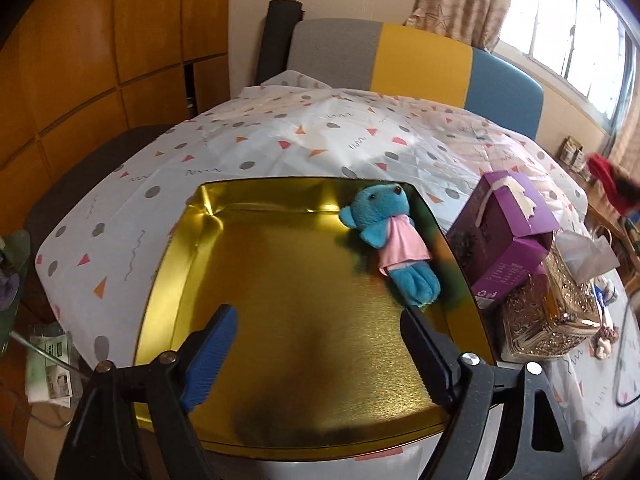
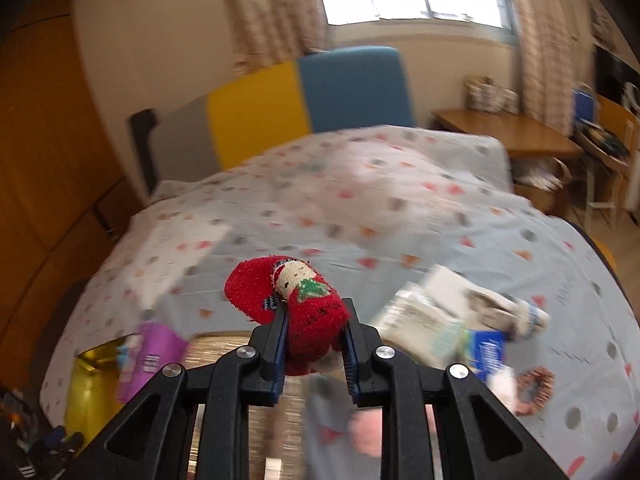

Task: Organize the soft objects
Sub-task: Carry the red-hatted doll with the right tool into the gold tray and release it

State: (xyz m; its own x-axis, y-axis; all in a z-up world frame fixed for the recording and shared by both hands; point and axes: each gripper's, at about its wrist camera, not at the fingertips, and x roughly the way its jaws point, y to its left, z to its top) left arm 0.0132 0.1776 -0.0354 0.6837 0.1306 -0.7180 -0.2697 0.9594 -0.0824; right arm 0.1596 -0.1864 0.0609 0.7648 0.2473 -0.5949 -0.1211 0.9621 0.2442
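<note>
Jaws of right gripper (image 2: 316, 316) clamp red sock (image 2: 304, 304); left gripper (image 1: 320, 312) gapes empty over gold tin (image 1: 168, 248)

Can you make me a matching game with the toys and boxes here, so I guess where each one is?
Things:
1. blue teddy bear
2. red knitted toy
3. purple box
4. left gripper

Places or states:
A. squeezed in the right gripper
B. lying in the gold tin
C. open, with nothing in it
D. on the tablecloth beside the tin

Pairs: 1-B, 2-A, 3-D, 4-C
</note>
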